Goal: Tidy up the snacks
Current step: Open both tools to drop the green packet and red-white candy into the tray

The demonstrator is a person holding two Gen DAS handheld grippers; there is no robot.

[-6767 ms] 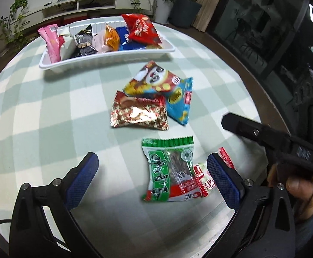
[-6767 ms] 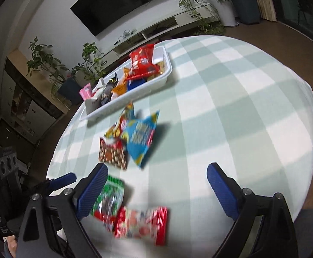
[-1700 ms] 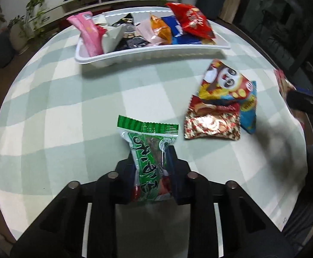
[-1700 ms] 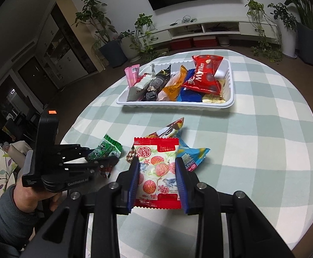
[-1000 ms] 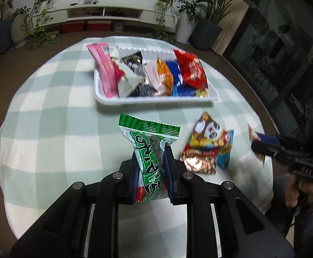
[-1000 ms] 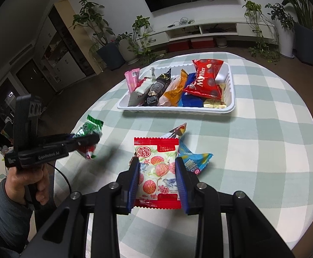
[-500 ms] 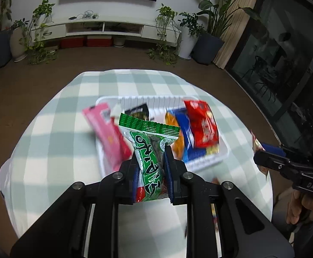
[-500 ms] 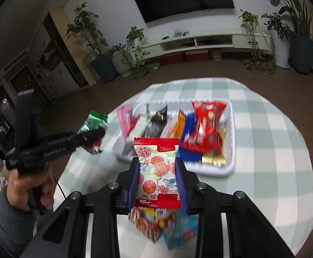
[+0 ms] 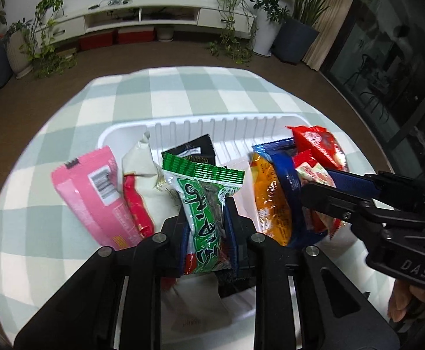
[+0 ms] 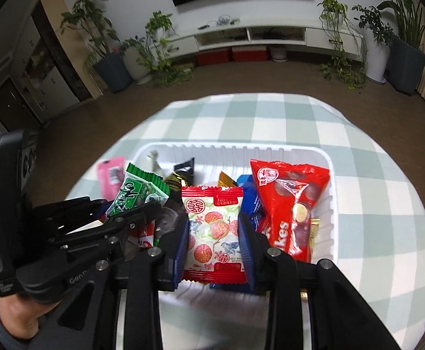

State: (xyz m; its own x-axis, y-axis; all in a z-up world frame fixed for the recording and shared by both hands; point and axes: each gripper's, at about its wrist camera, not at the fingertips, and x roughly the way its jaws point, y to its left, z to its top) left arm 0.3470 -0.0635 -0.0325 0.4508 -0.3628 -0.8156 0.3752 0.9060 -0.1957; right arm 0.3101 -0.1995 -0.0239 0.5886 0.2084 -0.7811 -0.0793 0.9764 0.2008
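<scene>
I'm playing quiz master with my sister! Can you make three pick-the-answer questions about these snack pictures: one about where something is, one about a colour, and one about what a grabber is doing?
1. Where is the pink packet?
A. at the left end of the white tray
B. on the floor
C. under the big red bag

2. What colour is the packet in the left gripper?
A. yellow
B. green
C. purple

3. What is the right gripper doing?
A. wide open, holding nothing
B. lying on the tablecloth
C. gripping the lychee packet above the tray

Answers:
1. A, the pink packet leans over the tray's left end in the left wrist view.
2. B, its wrapper is green with white writing.
3. C, the blue pads press both sides of the packet, with the tray below.
</scene>
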